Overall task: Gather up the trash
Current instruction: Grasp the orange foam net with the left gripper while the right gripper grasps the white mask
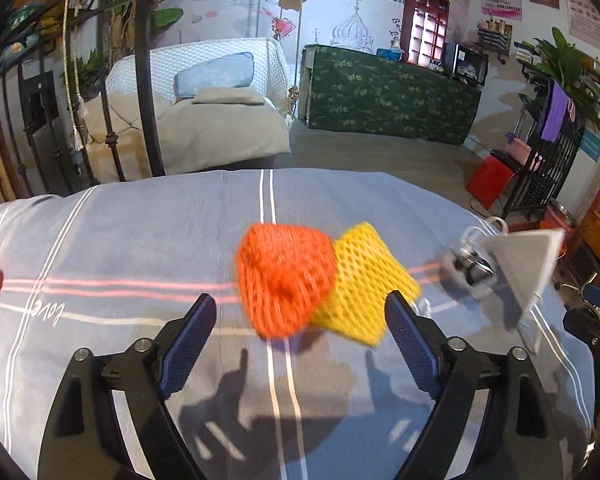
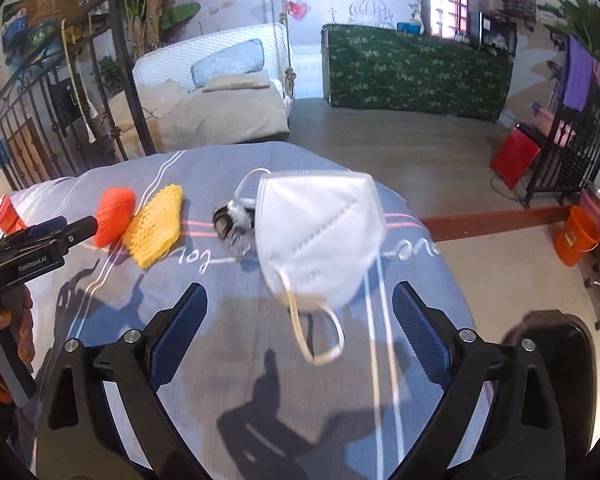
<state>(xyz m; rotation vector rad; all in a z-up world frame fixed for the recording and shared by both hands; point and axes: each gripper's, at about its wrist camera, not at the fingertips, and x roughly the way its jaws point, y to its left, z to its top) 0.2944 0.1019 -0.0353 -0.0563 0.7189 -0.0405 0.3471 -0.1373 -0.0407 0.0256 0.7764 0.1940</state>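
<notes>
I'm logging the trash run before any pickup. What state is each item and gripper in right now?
orange foam net: lying loose on the cloth, overlapping the yellow one.
yellow foam net: flat, partly under the orange.
face mask: folded, on the cloth, ear loop trailing.
crumpled clear wrapper: lying beside the mask.
left gripper: jaws open, empty.
right gripper: jaws open, empty.

**What's sitting where on the table**

We've got four bits on the tablecloth (image 1: pixel 140 240): foam net (image 1: pixel 286 278) overlapping a second net (image 1: pixel 370 280) on its right, then crumpled wrapper (image 2: pixel 234 226), then face mask (image 2: pixel 320 236) touching it, furthest right.
</notes>
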